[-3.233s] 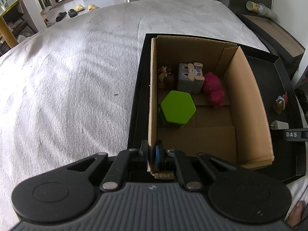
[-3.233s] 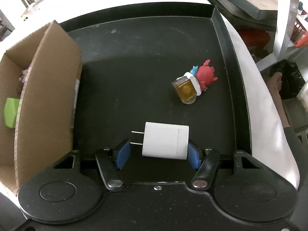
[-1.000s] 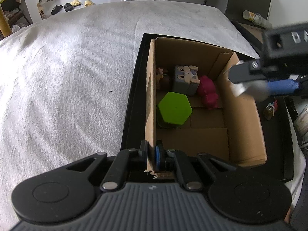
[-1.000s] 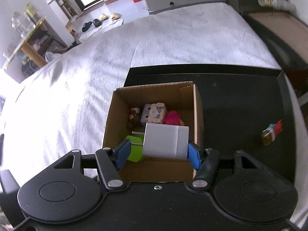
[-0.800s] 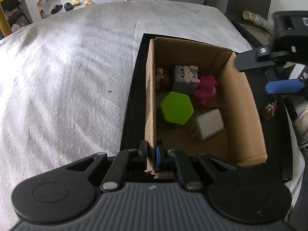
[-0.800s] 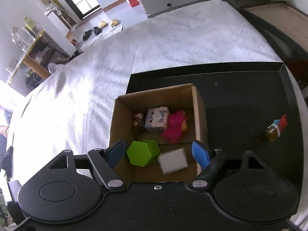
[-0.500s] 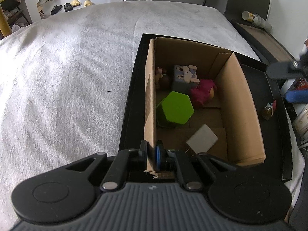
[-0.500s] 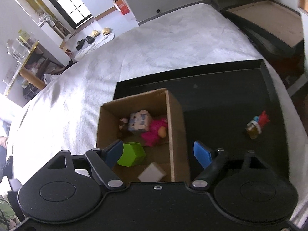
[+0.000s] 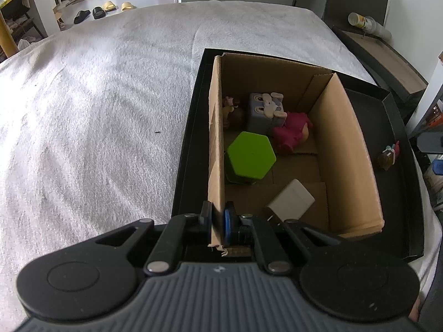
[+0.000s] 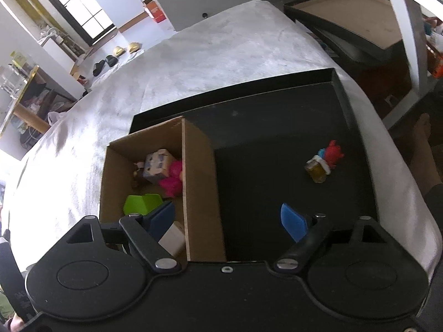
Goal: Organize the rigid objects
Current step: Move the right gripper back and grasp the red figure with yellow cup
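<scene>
1. since the earlier frames, the white rectangular plug adapter [image 9: 292,200] has left the right claw [image 10: 229,221] and now lies on the floor of the open brown cardboard box [image 9: 346,149], in the near part, just beside the green hexagonal block [image 9: 250,155].
2. right claw: it has shifted sideways from above the box interior; its blue pads now straddle the box's right wall. its jaws are opening, and nothing is pressed between the pads.
3. left claw [image 9: 218,224]: clamped tight on the near corner of the box's left wall, unchanged from the earlier frames.
4. box contents, far end: a small brown figurine [image 9: 234,112] against the left wall, a grey-blue cube toy with a cartoon face [image 9: 264,110] next to it, and a pink plush-like figure [image 9: 292,132] touching the cube toy and lying towards the right wall.
5. the green hexagonal block stands against the left wall, nearer than the three toys.
6. the box stands in the left part of a shallow black rectangular tray [image 10: 277,127], which rests on a bed covered with a white fleecy blanket [image 9: 97,110].
7. outside the box, on the tray floor well apart from the box, lies a small amber jar-shaped toy with a red and blue figure [image 10: 322,163] attached.
8. a person's bare foot [image 10: 423,144] is visible beyond the right edge of the bed.
</scene>
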Action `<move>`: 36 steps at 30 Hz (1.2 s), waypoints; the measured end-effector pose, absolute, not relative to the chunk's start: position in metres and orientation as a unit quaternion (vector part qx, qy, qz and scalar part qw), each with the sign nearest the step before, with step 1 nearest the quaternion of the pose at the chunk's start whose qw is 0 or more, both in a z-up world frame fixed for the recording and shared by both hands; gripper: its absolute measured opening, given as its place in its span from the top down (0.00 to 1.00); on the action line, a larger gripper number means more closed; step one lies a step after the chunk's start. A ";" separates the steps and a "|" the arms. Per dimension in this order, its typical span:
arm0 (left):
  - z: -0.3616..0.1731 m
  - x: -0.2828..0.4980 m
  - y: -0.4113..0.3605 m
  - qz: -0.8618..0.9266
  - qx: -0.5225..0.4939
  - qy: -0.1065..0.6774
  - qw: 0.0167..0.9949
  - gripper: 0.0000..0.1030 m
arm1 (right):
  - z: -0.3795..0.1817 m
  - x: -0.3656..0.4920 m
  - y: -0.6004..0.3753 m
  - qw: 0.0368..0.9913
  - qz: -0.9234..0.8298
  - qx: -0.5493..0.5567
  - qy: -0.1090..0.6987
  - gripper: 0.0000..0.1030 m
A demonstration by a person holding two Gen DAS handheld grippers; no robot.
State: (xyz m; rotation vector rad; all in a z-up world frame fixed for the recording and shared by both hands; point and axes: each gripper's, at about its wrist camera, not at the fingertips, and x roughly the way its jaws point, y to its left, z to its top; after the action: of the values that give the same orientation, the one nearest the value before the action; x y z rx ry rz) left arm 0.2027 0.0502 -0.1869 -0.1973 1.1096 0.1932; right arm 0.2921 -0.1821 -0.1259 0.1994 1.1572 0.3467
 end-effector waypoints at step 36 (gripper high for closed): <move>-0.187 0.206 0.038 0.112 -0.064 0.534 0.836 0.94 | -0.190 0.356 -0.275 0.810 0.077 0.157 0.559 0.17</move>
State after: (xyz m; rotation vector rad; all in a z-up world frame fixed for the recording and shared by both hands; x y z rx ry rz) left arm 0.2057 0.0383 -0.1873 -0.1354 1.1309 0.2367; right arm 0.3560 -0.2749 -0.1900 0.3352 1.1954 0.1651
